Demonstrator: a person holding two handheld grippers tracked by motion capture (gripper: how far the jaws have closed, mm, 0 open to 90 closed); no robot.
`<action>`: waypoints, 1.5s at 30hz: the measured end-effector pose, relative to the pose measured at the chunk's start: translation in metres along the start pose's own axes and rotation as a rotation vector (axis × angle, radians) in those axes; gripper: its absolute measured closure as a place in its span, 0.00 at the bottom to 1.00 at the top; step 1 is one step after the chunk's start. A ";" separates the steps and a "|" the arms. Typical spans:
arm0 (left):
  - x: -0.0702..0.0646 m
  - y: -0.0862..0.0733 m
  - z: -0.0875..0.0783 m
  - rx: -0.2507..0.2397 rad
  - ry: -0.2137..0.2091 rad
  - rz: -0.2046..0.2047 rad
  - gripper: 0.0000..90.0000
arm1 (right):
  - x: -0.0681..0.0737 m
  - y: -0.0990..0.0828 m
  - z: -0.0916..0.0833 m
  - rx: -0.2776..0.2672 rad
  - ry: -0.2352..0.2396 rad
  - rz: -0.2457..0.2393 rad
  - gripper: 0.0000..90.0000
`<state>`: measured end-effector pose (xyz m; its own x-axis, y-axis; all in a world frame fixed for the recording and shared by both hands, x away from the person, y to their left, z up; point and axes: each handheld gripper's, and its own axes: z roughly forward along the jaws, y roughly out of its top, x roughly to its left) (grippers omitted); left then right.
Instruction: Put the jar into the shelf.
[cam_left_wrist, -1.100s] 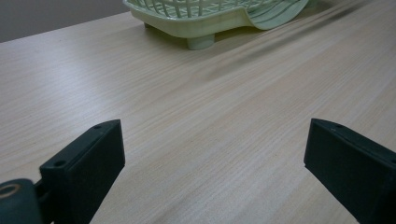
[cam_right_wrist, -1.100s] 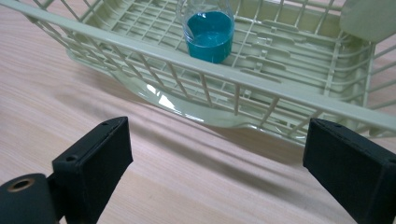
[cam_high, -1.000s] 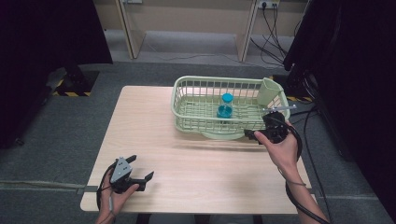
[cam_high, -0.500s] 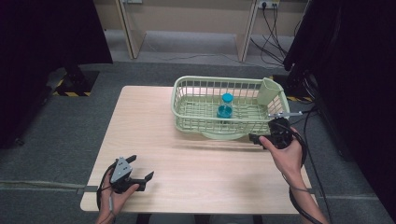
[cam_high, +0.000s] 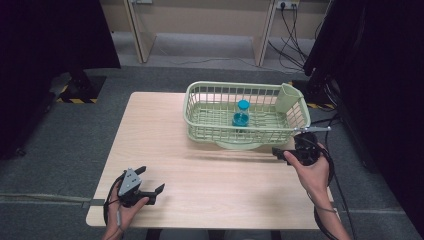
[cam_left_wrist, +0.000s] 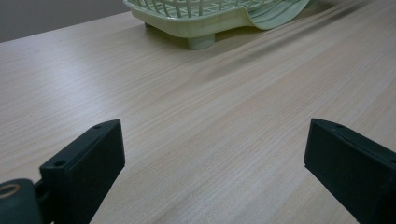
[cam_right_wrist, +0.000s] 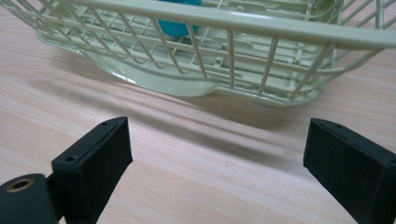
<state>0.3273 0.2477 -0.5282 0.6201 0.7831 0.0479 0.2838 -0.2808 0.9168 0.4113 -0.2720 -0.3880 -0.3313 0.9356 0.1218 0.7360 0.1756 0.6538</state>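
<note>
right gripper (cam_high: 282, 154): held just beside the near right corner of the basket, jaws wide apart, nothing between them.
left gripper (cam_high: 150, 192): held low at the near left part of the worktop (cam_high: 210, 175), well apart from the basket, jaws spread, nothing gripped.
basket (cam_high: 200, 112): pale green, placed at the far right part of the worktop.
bottle (cam_high: 241, 115): blue, seen upright inside the basket, near its middle.

1 pale green wire dish basket (cam_high: 200, 117) on 1 wooden table (cam_high: 210, 185). Inside it, 1 blue bottle (cam_high: 241, 114) and 1 green cup holder (cam_high: 287, 98). 2 handheld grippers: left gripper (cam_high: 148, 193), right gripper (cam_high: 282, 154).
</note>
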 end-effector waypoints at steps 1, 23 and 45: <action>0.000 0.000 0.000 0.000 0.000 0.000 0.05 | -0.001 -0.002 0.000 0.000 -0.001 0.002 0.09; 0.000 0.000 0.000 0.000 0.000 0.000 0.05 | -0.019 -0.028 0.002 0.004 -0.022 0.042 0.09; 0.000 0.000 0.000 0.000 0.001 0.003 0.05 | -0.037 -0.057 0.011 0.011 -0.051 0.092 0.09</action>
<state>0.3271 0.2477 -0.5281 0.6203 0.7827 0.0515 0.2818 -0.2836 0.9166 0.3884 -0.3134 -0.4375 -0.2317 0.9624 0.1421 0.7686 0.0916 0.6331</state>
